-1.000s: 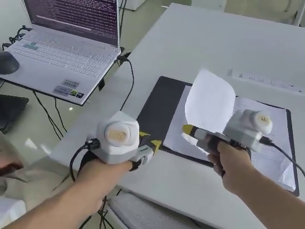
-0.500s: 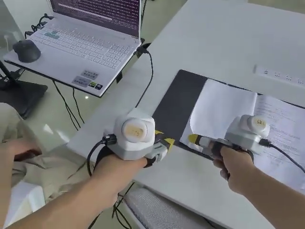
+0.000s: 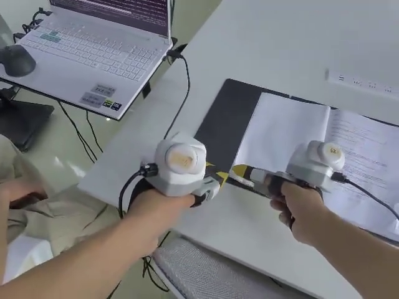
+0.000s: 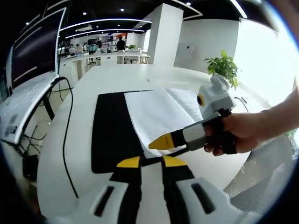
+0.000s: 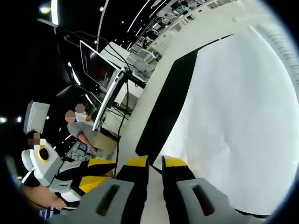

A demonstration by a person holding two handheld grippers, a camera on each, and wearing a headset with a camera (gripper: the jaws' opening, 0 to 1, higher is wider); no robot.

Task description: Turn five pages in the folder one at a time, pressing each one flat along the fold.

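Pressing page [image 3: 280, 134] flat in folder [image 3: 218, 131].
Sweep narrow-jawed, empty right hand-held gripper [image 3: 240, 170] firmly along folder's fold [image 3: 324, 124]; park equally narrow left hand-held gripper [image 3: 218, 180] beside folder.

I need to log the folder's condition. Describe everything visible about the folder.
The folder is a thin black cover lying open and flat on the white table. White sheets lie on it: a blank-faced page left of the fold, printed pages right of it. The right gripper, jaws together, points at the blank page's near edge; contact cannot be judged.
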